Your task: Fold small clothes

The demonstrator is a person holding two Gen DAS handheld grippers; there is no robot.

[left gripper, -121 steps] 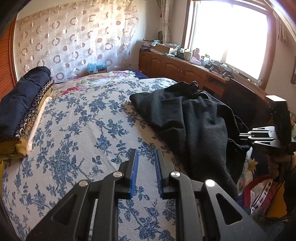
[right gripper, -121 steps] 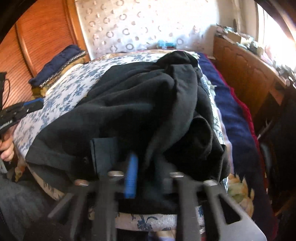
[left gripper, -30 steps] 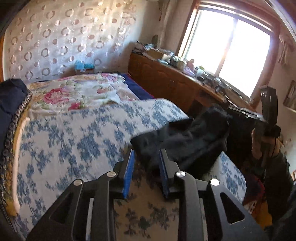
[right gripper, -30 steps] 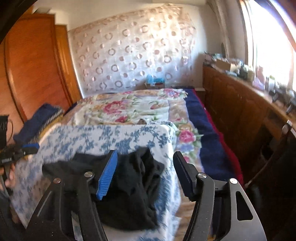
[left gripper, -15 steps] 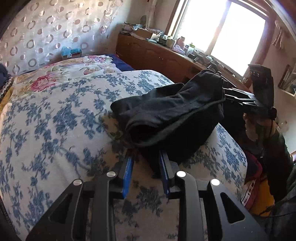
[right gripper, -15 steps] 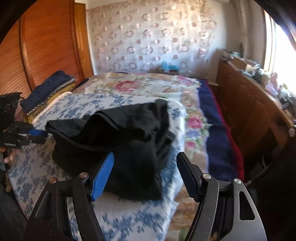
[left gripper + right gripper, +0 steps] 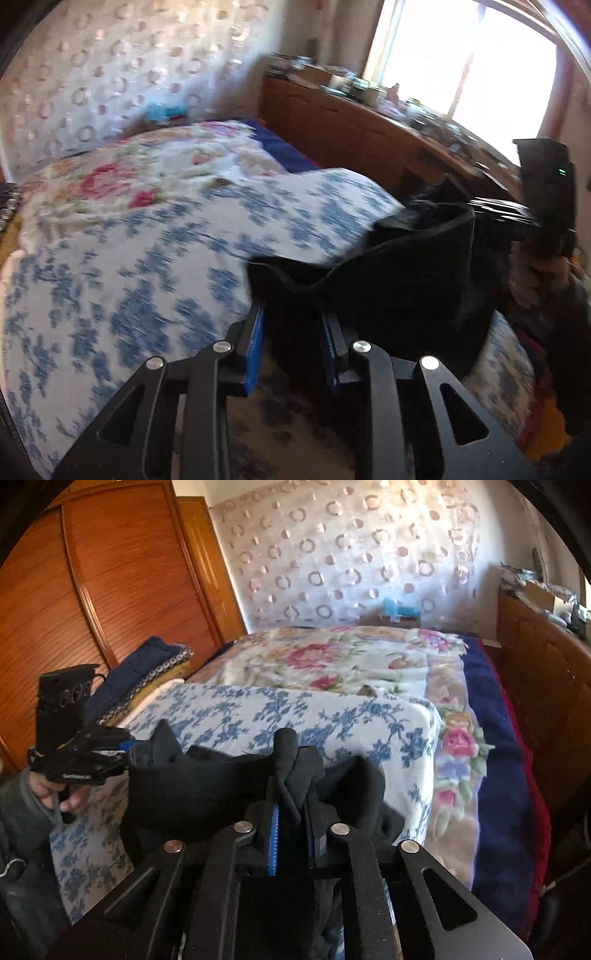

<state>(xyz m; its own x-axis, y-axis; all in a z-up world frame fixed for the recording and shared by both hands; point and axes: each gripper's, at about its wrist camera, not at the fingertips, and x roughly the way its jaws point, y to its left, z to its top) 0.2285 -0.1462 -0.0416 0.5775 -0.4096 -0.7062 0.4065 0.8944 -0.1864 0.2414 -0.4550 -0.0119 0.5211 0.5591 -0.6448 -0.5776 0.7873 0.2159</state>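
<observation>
A black garment (image 7: 391, 284) hangs in a sagging band between my two grippers, over the near edge of the blue-flowered bedspread (image 7: 129, 280). In the left wrist view my left gripper (image 7: 291, 314) is shut on one end of it, dark cloth filling the gap between the blue pads. My right gripper (image 7: 480, 212) holds the other end at the right. In the right wrist view the right gripper (image 7: 291, 805) has its jaws closing, with a bunched fold of the black garment (image 7: 199, 786) pinched between the pads. My left gripper (image 7: 125, 749) grips the far corner at the left.
A folded stack of dark blue and yellow bedding (image 7: 147, 672) lies on the bed's left side by the wooden wardrobe (image 7: 92, 590). A rose-patterned blanket (image 7: 332, 661) and navy blanket (image 7: 491, 775) cover the far and right side. A cluttered wooden sideboard (image 7: 369, 125) runs under the window.
The right gripper's jaws, wide apart before, have come together on a fold of the black garment. Both grippers have dropped closer to the bed, and the garment now spans between them.
</observation>
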